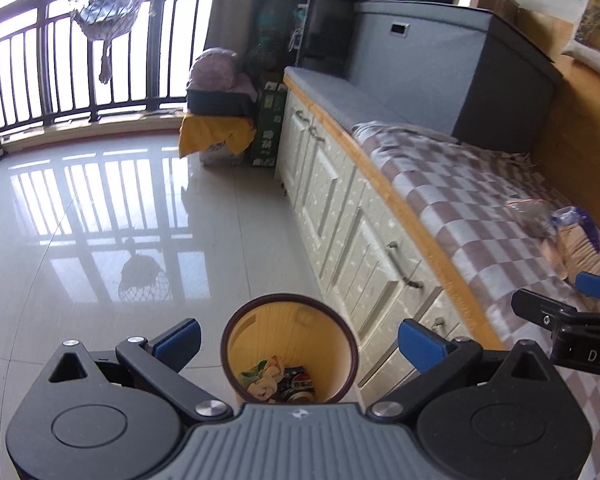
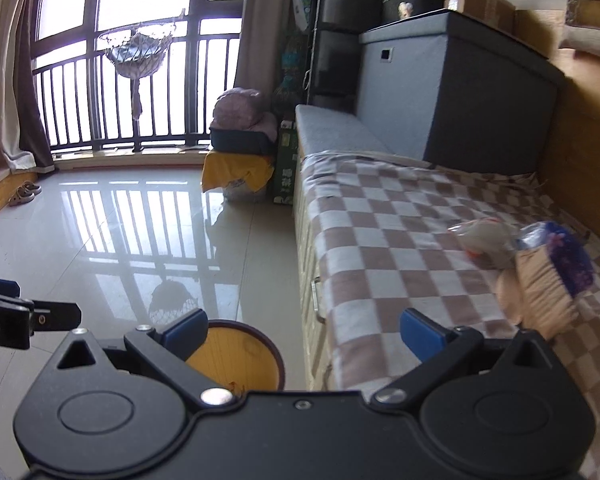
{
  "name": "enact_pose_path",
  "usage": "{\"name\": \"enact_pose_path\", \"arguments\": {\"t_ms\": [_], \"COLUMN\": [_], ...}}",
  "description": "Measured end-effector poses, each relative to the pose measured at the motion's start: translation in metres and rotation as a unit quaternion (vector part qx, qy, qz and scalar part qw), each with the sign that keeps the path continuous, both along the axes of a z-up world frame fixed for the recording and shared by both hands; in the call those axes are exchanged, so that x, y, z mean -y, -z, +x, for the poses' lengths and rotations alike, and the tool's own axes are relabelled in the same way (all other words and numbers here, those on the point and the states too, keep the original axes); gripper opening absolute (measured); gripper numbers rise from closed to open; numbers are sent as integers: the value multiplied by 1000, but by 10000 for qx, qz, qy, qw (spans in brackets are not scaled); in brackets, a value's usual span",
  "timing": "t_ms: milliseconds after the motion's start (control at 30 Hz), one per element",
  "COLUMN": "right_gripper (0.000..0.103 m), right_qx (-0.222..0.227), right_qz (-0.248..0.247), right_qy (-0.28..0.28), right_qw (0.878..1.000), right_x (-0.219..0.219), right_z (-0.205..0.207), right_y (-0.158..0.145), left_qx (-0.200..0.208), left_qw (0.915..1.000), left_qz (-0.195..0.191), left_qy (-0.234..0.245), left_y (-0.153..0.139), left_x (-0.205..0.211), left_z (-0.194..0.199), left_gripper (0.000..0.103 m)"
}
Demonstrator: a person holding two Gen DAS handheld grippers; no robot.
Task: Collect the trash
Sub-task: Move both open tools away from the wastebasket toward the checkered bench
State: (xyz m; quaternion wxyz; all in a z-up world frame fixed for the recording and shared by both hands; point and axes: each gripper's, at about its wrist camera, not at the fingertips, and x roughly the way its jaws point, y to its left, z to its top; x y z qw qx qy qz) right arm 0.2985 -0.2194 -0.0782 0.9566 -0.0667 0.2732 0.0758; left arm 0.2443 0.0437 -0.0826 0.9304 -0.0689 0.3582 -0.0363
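Note:
A round yellow trash bin (image 1: 290, 350) with a brown rim stands on the floor beside the bench cabinets and holds several wrappers (image 1: 278, 378). My left gripper (image 1: 300, 340) is open and empty right above the bin. On the checked blanket lie a clear plastic bottle (image 2: 486, 240) and a snack bag with a blue end (image 2: 552, 280); both also show in the left wrist view, the bottle (image 1: 534, 216) and the bag (image 1: 580, 240). My right gripper (image 2: 304, 332) is open and empty, short of them, over the bench edge. The bin (image 2: 240, 354) shows lower left there.
A bench with cream cabinets (image 1: 340, 216) and a checked blanket (image 2: 400, 240) runs along the right. A grey storage box (image 2: 452, 92) stands at its far end. A yellow-draped box (image 1: 216, 136) stands near the balcony railing (image 1: 60, 72). Glossy tiled floor (image 1: 100, 220) spreads left.

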Motion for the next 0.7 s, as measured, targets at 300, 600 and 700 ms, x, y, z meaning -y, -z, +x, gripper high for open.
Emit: {"name": "enact_pose_path", "arguments": {"t_ms": [300, 600, 700], "right_gripper": [103, 103, 103], "right_qx": [396, 687, 739], "right_qz": [165, 388, 507], "right_qy": [434, 1039, 1272], "right_qw": [9981, 9915, 9878], "right_x": [68, 147, 172], "right_z": [-27, -30, -25], "right_y": [-18, -6, 0], "left_qx": [352, 556, 613], "left_qw": [9978, 9893, 9841], "left_qz": [-15, 50, 92], "left_qy": [554, 1350, 1664], "left_y": [-26, -30, -28], "left_x": [73, 166, 194], "left_z": [-4, 6, 9], "left_gripper": [103, 103, 103]}}
